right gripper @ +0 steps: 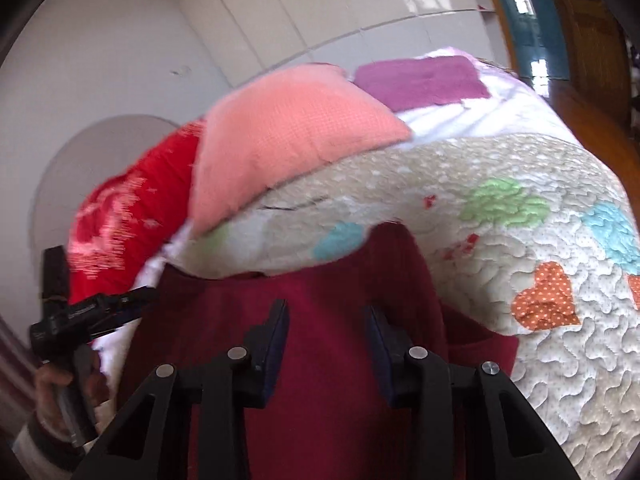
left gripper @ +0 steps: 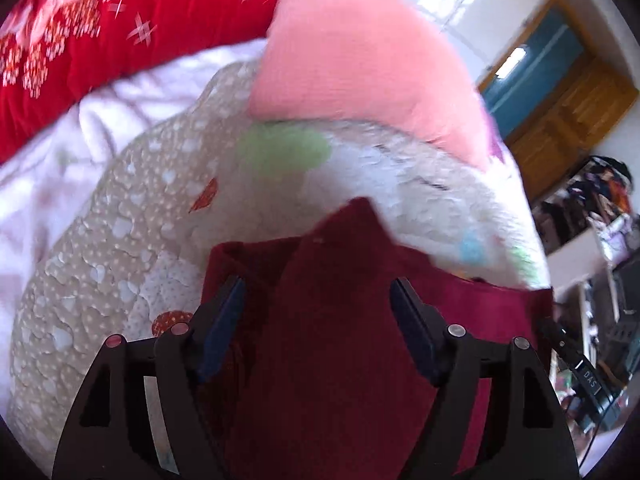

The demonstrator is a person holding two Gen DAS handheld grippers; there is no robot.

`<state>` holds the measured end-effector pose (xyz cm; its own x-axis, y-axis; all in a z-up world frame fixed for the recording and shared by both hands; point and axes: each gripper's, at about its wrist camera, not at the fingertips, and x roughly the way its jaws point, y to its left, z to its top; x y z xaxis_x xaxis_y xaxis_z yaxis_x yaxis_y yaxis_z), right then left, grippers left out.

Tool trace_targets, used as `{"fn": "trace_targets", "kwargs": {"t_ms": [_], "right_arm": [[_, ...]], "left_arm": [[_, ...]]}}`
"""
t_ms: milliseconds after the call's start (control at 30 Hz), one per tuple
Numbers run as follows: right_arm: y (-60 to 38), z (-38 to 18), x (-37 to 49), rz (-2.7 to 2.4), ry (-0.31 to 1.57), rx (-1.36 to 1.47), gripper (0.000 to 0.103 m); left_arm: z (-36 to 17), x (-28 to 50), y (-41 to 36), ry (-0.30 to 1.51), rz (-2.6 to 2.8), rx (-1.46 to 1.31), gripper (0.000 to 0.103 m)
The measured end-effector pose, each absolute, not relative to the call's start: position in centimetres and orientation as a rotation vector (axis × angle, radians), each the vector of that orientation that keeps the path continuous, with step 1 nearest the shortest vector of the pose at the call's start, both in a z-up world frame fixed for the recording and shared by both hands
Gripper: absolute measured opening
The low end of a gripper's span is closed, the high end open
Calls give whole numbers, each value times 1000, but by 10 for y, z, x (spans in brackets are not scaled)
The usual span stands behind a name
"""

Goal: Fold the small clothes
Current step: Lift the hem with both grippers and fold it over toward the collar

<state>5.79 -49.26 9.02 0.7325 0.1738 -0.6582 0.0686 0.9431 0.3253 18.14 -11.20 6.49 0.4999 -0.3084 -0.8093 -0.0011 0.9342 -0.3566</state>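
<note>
Directly beneath both open tongs [left gripper: 318, 308], maroon garment [right gripper: 340, 360].

The left gripper [left gripper: 318, 304] tilts downward, its jaws spread wide. The right gripper [right gripper: 326, 332] also tilts downward, jaws parted more narrowly, gripping nothing.

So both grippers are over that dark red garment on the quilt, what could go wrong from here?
1. Both the left gripper and the right gripper stand open over the dark red garment, gripping nothing, so the folded flap may spring back.
2. A low pinch might also catch the quilt.
3. The garment lies near the quilt's edge by the person's hand and could slide off.
</note>
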Motion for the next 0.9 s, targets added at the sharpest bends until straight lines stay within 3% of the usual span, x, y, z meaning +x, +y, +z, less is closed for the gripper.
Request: {"fn": "trace_targets", "kwargs": {"t_ms": [267, 667, 900], "right_arm": [[-519, 42, 89, -78, 826, 408, 36], [-482, 100, 12, -9, 776, 263, 36], [-484, 77, -11, -113, 818, 276, 37]], "left_arm": [[37, 193, -124, 1034, -115, -226, 75], [76, 140, -126, 921, -140, -111, 75], [79, 113, -123, 917, -140, -67, 75]]}}
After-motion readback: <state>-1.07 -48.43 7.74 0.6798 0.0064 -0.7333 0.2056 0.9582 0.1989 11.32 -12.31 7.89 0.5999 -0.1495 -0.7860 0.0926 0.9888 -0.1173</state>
